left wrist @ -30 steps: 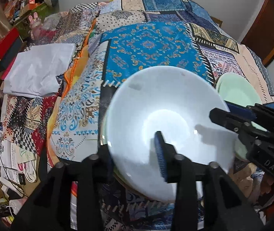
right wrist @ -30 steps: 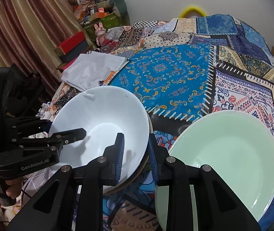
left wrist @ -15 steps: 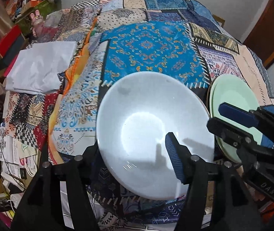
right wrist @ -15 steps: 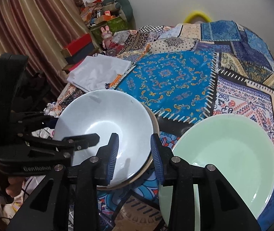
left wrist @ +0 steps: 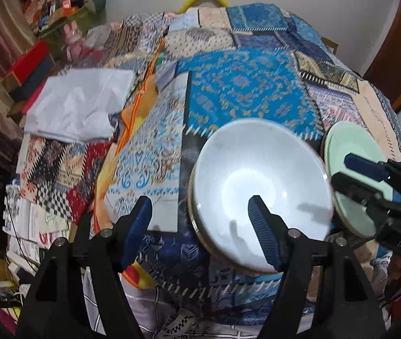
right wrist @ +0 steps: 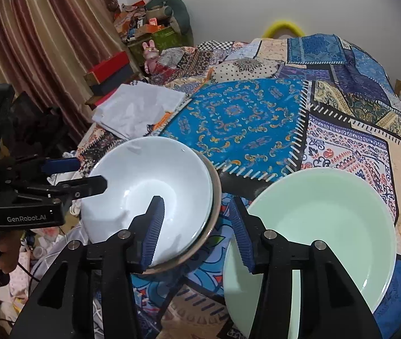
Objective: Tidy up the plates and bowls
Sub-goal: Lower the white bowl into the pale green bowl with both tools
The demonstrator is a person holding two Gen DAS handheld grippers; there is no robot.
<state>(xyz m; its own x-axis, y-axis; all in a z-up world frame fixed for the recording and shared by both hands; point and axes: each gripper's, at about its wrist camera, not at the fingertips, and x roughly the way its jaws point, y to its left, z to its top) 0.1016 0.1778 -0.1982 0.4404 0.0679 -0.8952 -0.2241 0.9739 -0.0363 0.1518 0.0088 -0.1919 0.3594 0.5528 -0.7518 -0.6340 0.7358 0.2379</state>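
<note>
Patchwork bedcover [right wrist: 245,118] of many colours carries a round white ceramic bowl [right wrist: 146,186] that sits on a brownish plate [right wrist: 214,197]. Left tongs [left wrist: 200,228] are spread wide and hold nothing; the bowl lies just ahead of their right finger. Right tongs [right wrist: 197,226] are also spread and empty, with the white bowl at their left and a pale green glass bowl [right wrist: 321,226] at their right.

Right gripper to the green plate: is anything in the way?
Nothing visible. The right gripper is open just above the green plate's near-left rim, bare cloth showing between its fingers. The white bowl sits apart to the left.
</note>
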